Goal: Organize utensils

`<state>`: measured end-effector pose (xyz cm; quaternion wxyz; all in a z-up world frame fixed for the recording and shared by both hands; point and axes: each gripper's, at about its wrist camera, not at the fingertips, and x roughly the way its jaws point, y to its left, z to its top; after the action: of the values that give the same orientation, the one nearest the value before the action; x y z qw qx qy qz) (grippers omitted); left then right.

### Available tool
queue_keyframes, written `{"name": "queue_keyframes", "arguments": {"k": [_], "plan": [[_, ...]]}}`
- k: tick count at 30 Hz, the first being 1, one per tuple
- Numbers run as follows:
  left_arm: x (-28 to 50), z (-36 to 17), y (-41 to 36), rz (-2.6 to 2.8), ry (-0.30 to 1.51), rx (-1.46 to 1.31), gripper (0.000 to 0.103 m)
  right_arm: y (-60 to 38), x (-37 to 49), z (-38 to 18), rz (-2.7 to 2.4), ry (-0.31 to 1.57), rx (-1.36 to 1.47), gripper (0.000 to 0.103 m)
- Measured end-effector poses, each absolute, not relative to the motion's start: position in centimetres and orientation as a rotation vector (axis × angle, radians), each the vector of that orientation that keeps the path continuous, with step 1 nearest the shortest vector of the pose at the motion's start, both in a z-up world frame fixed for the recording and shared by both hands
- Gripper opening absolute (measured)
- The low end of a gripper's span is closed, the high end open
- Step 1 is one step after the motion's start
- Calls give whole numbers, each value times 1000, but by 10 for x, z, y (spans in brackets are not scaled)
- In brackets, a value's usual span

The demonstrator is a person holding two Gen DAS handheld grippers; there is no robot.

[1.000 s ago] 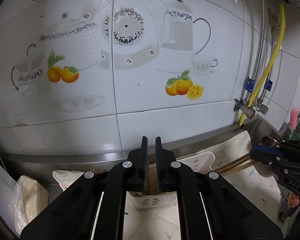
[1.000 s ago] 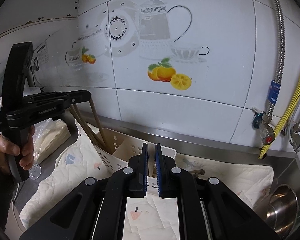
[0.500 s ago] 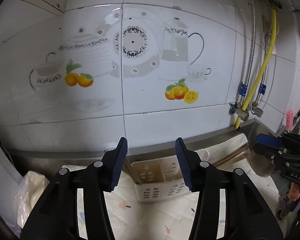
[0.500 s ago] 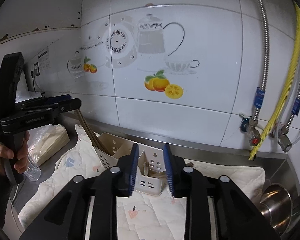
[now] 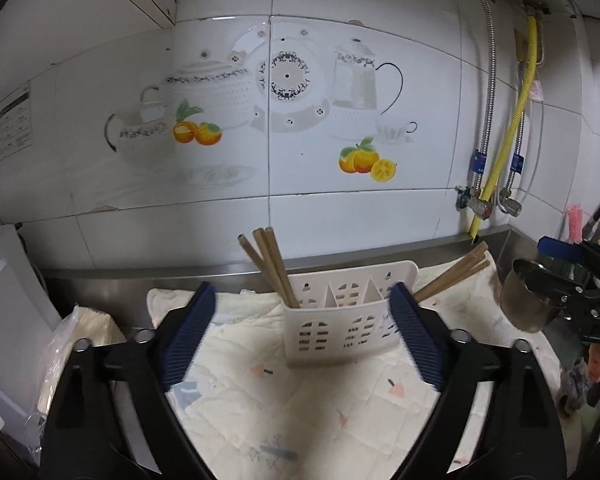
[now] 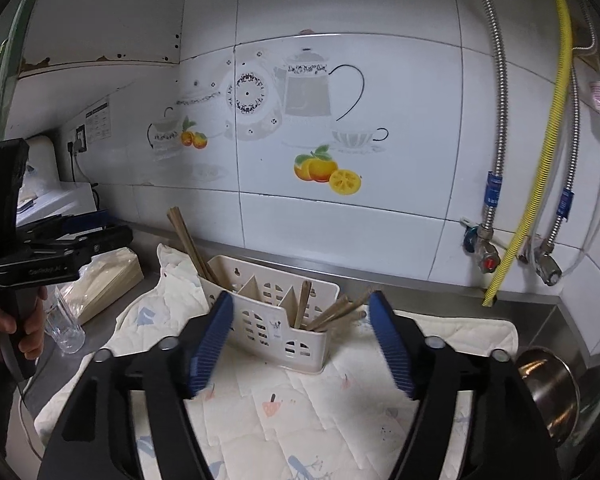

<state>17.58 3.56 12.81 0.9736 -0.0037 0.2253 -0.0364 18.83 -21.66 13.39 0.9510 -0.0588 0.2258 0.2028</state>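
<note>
A white slotted utensil caddy (image 5: 340,322) (image 6: 268,320) stands on a quilted cloth (image 5: 300,408). Brown chopsticks (image 5: 268,264) (image 6: 186,240) lean out of its left slot. More chopsticks (image 5: 452,276) (image 6: 328,314) lean out of its right slot. My left gripper (image 5: 303,300) hangs short of the caddy, its jaws opening wide with nothing between the pads. My right gripper (image 6: 300,300) is also back from the caddy, jaws opening and empty. Each view shows the other gripper at its edge: the right gripper (image 5: 540,264), and the left gripper (image 6: 108,228) held by a hand (image 6: 4,324).
A steel cup (image 5: 524,300) (image 6: 548,380) sits at the cloth's right end. A clear glass (image 6: 66,326) and a bag of paper goods (image 6: 104,280) stand to the left. The tiled wall is close behind, with hoses and valves (image 6: 488,248) at the right.
Both grippers went from shut to wide open and drew back from the caddy. The chopsticks that showed between their fingers now stand in the caddy's slots.
</note>
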Motion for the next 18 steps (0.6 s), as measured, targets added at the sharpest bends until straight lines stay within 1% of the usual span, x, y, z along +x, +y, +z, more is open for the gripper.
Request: {"name": "queue_keyframes", "arguments": {"k": [3, 4, 6, 8, 12, 18], "plan": [[164, 124, 36, -68, 447, -10, 98, -219, 181, 130, 413, 462, -111, 80], [160, 122, 36, -68, 447, -12, 98, -220, 179, 127, 412, 467, -108, 83], [153, 119, 37, -67, 444, -15, 98, -220, 174, 123, 406, 470, -107, 83], [146, 113, 37, -65, 447, -19, 98, -221, 168, 117, 399, 474, -109, 87], [136, 102, 38, -69, 463, -35, 98, -222, 160, 107, 377, 478, -108, 90], [123, 86, 40, -49, 483, -53, 98, -221, 150, 94, 365, 495, -103, 91]]}}
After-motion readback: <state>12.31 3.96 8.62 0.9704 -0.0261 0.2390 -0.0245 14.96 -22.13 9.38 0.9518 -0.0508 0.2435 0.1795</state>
